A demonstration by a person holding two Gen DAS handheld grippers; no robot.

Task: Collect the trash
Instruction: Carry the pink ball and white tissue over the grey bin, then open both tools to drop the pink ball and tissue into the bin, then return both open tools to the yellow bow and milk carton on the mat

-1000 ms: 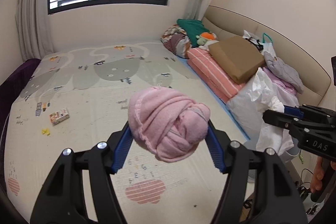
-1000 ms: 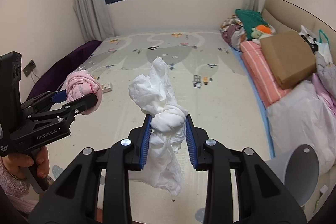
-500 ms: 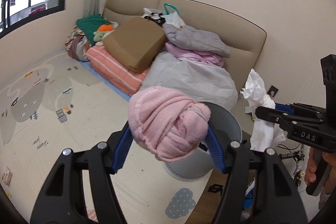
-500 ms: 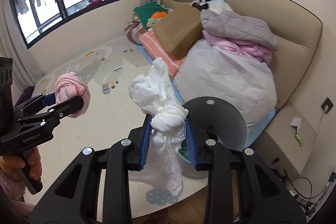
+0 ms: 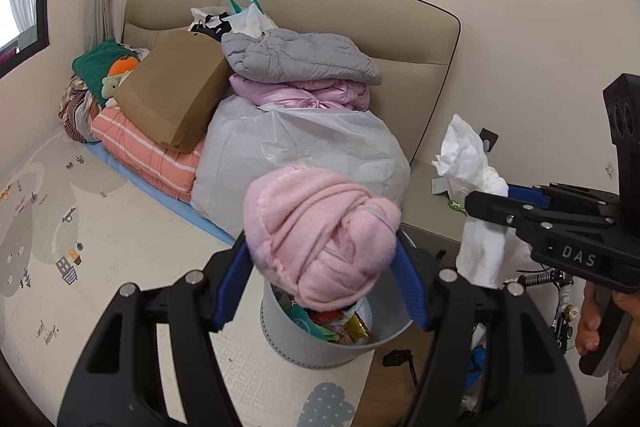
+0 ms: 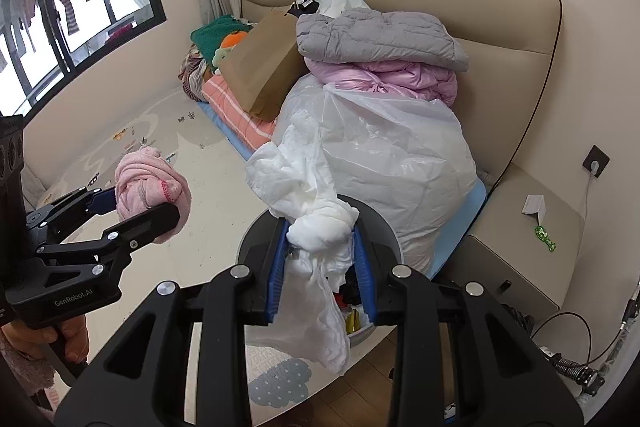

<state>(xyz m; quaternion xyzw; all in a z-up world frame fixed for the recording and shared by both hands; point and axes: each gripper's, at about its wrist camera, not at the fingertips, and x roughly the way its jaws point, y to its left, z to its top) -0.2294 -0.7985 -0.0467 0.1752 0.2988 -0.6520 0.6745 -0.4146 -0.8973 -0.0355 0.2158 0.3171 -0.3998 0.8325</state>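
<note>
Two bundles are held above the round grey waste bin (image 5: 320,343): a balled pink knitted cloth (image 5: 320,235) is clamped in the left gripper (image 5: 320,279), a crumpled white tissue wad (image 6: 316,227) in the right gripper (image 6: 322,267), beside a large white plastic sack (image 6: 392,163)

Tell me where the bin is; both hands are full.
In the left wrist view, the grey bin stands on the play mat's edge, just below the held pink cloth.
</note>
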